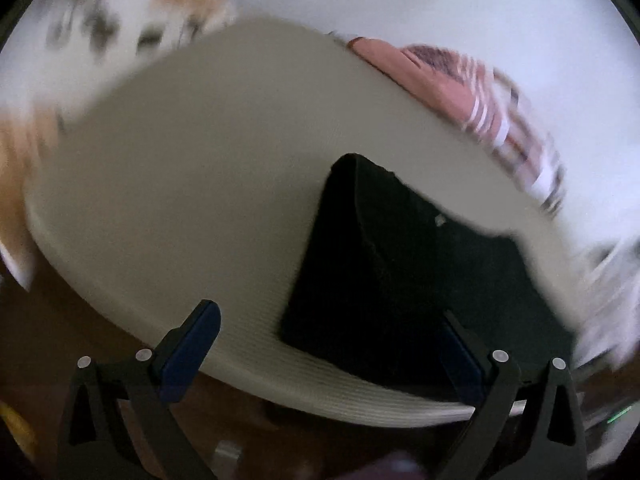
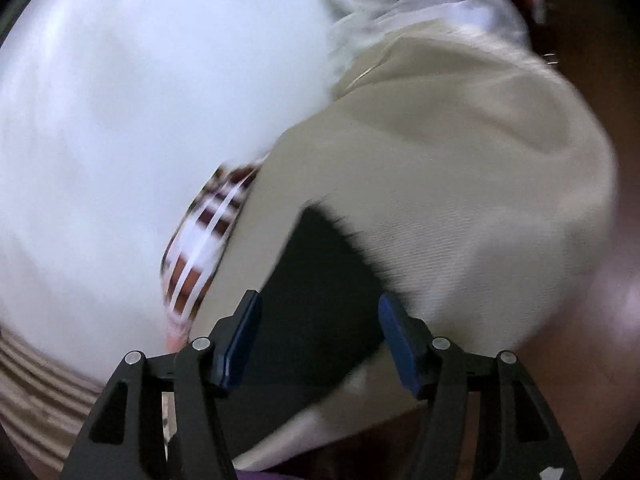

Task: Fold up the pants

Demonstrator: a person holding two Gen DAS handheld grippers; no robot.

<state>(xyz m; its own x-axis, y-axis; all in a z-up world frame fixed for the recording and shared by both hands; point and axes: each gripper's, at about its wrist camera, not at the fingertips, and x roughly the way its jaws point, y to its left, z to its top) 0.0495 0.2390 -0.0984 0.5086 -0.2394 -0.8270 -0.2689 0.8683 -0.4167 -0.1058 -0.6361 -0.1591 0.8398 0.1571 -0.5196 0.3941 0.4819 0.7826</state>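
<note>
Both grippers, left and right, hang spread and empty above the black pants, which lie folded in a compact block near the front edge of the beige mat. Judging by that neat shape, folding looks nearly finished; any remaining step should press the block flat without dragging it toward the striped cloth.

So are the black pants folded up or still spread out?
Folded. The black pants lie as a compact dark block with straight edges on the beige mat, no legs spread out. Blur hides finer creases.
</note>
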